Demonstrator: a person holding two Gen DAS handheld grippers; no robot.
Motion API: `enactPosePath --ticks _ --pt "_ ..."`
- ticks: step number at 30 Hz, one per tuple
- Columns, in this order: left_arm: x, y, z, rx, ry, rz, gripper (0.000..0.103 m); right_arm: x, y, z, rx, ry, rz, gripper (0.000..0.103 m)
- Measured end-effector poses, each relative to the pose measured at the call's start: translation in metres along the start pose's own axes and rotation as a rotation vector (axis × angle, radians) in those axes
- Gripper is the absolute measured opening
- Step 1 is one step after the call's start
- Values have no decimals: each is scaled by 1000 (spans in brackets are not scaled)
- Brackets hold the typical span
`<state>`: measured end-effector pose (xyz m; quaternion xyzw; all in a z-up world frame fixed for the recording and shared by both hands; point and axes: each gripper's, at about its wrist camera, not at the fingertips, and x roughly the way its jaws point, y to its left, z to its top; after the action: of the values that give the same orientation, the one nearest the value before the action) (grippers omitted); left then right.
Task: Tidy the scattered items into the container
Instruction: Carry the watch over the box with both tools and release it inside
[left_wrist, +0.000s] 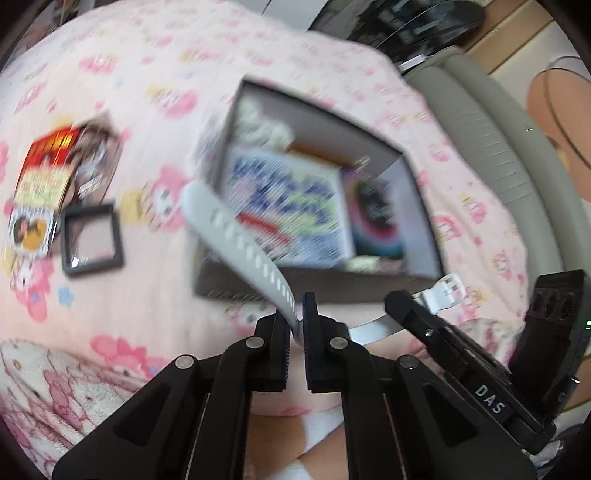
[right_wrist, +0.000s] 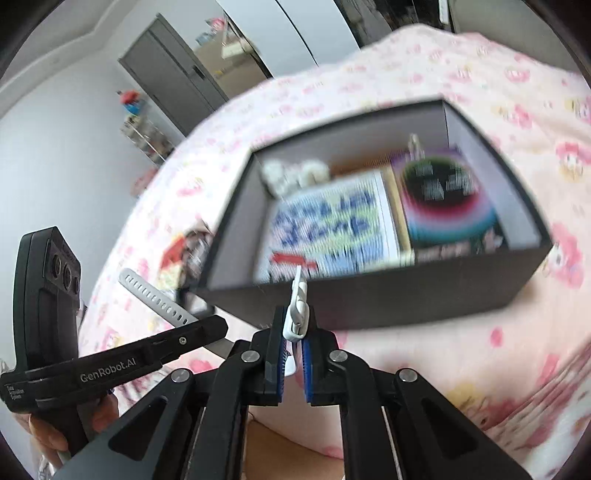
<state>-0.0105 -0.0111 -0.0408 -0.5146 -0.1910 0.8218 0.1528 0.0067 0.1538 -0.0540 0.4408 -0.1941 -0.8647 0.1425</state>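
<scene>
A white watch strap (left_wrist: 240, 240) with a row of holes hangs between both grippers above the pink bedspread. My left gripper (left_wrist: 297, 314) is shut on the strap near its middle, and the holed end sticks up to the left. My right gripper (right_wrist: 294, 321) is shut on the buckle end (right_wrist: 298, 295). Just beyond both grippers stands the dark open box (right_wrist: 406, 299), also seen in the left wrist view (left_wrist: 332, 286). In it lie a blue-patterned booklet (right_wrist: 328, 225), a dark card with coloured rings (right_wrist: 443, 199) and something white and fluffy (right_wrist: 295, 173).
On the bedspread (left_wrist: 147, 295) left of the box lie a red and yellow magazine (left_wrist: 62, 166) and a small black square frame (left_wrist: 92, 240). A beige padded edge (left_wrist: 498, 147) runs along the right. A grey door (right_wrist: 173, 74) and a small shelf (right_wrist: 147, 136) stand beyond the bed.
</scene>
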Motion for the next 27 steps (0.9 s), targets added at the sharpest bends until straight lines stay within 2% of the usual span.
enactPosePath --ticks 1,4,10,20,27 --pt "-14 -3 4 9 -15 -20 4 -8 0 6 -5 -14 14 6" --pt "-15 -18 18 35 -55 -41 4 -35 -13 23 -14 -50 28 6" --pt "-8 -37 50 51 -59 -50 4 -47 -29 58 -32 -81 33 6" --pt "10 -55 102 66 -81 -43 4 -26 -32 116 -130 -77 -15 6" --pt "47 -44 123 15 -21 -26 4 6 -59 155 -85 2 -22 6"
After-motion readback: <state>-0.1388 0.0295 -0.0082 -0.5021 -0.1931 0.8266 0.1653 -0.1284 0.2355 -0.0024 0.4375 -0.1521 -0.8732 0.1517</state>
